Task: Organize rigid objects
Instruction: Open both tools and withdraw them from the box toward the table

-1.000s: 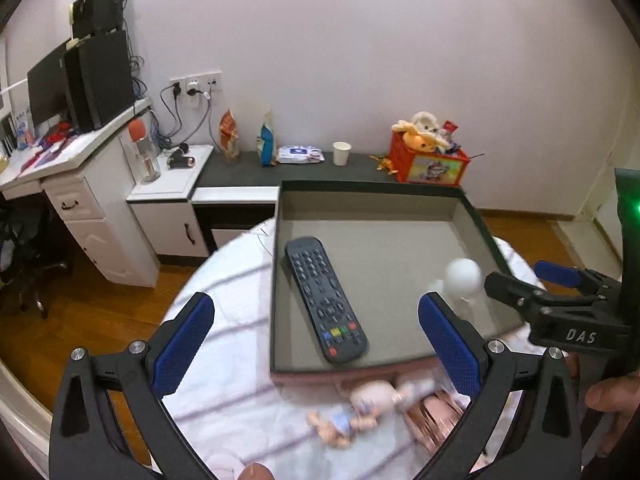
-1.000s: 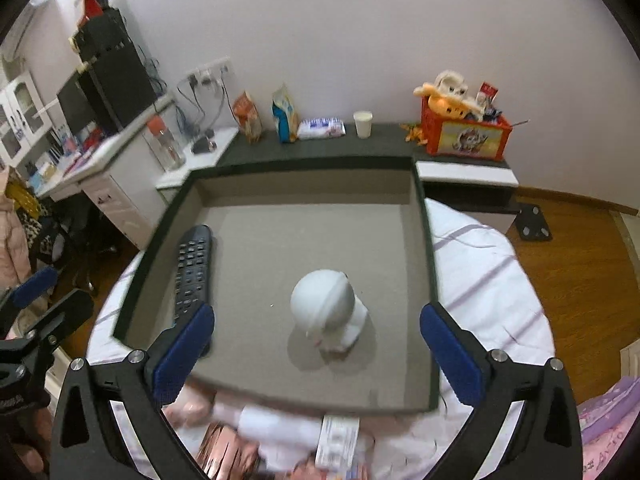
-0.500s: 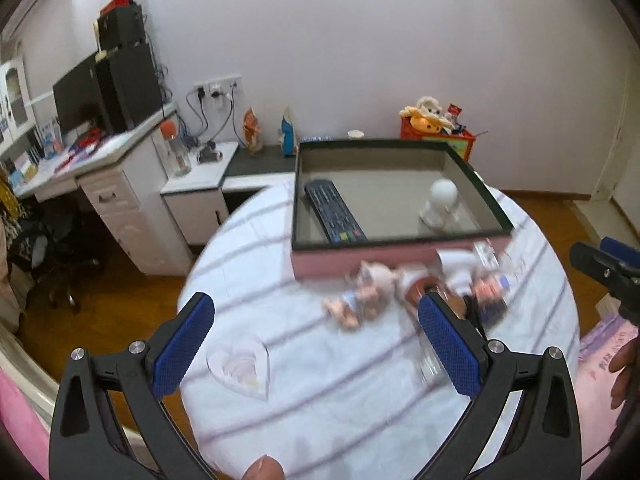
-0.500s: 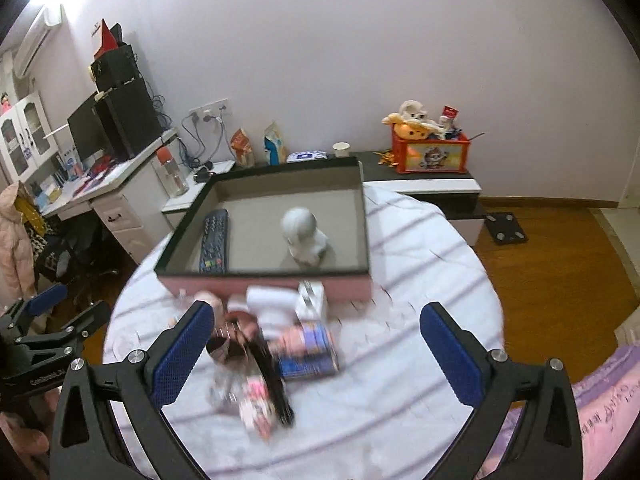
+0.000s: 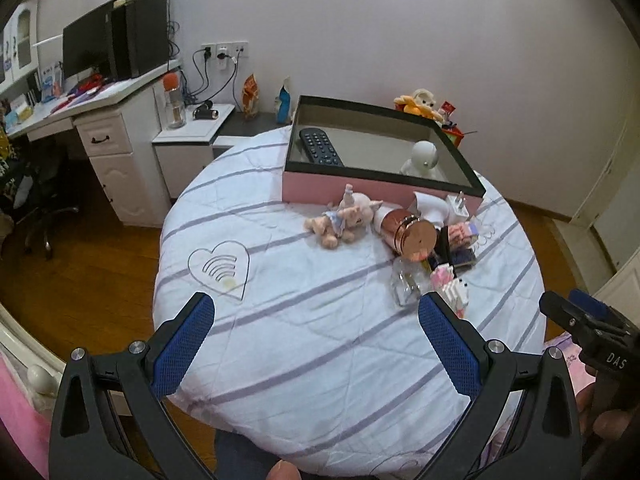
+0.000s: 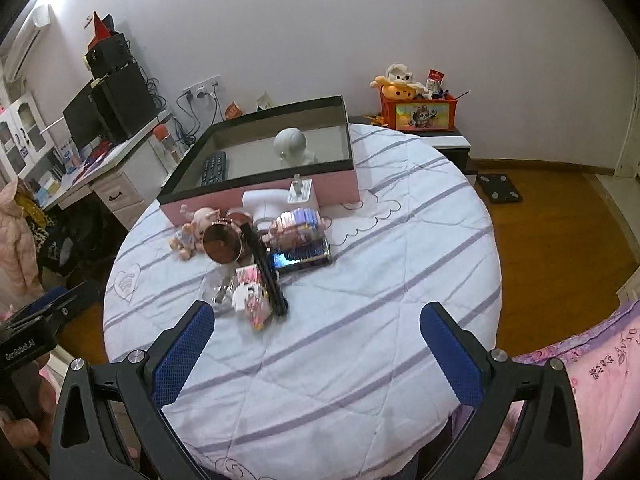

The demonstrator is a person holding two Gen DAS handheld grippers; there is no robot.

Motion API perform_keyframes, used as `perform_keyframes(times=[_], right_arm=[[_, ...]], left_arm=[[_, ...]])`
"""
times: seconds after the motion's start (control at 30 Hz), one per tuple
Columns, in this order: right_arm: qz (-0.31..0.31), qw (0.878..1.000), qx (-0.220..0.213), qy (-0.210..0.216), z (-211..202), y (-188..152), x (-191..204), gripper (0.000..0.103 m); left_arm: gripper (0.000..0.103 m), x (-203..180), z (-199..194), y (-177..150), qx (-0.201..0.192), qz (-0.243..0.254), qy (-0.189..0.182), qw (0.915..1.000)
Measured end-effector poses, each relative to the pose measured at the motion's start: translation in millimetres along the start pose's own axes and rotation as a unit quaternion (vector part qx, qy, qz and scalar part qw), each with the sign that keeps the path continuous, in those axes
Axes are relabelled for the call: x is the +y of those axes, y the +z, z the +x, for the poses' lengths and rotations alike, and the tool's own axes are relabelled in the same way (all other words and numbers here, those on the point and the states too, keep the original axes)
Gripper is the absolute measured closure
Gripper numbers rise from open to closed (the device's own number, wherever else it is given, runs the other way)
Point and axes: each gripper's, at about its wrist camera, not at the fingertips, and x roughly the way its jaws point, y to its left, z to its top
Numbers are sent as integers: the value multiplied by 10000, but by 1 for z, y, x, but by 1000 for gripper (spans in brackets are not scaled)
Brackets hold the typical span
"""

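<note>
A pink box (image 5: pixel 360 190) (image 6: pixel 340 186) with a dark rim stands at the far side of the round table. Inside it lie a black remote (image 5: pixel 320 147) (image 6: pixel 213 168) and a white round figurine (image 5: pixel 422 158) (image 6: pixel 294 147). In front of the box sits a cluster: a plush pig doll (image 5: pixel 340 216) (image 6: pixel 192 232), a copper tin (image 5: pixel 408 234) (image 6: pixel 224 242), a white plug (image 5: pixel 458 206) (image 6: pixel 300 192), a black comb (image 6: pixel 266 268), a clear bottle (image 5: pixel 404 284) (image 6: pixel 218 290). My left gripper (image 5: pixel 320 344) and my right gripper (image 6: pixel 316 346) hang open over the near table edge, holding nothing.
A striped white cloth (image 5: pixel 320 320) covers the table. A desk (image 5: pixel 100 120) with a monitor and a chair stand to the left. A red toy crate (image 6: pixel 418 112) sits on a low cabinet by the wall. Pink bedding (image 6: pixel 592 380) lies at the right.
Both grippers have pulled back and up from over the box to the near table edge. The white figurine stays in the box, and the cluster in front is now in view.
</note>
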Motion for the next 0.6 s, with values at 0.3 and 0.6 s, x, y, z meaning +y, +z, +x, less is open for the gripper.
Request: perform_keyframes(times=[0.3,0.6], right_arm=[[-95,10000,24,14,0,-1,5,0],[-259,9992,253,152,16,-6,15,0]], left_arm=[[0,3,5,-9,131,2,-50,9999],[0,10,24,-3,227,9,-56,9997]])
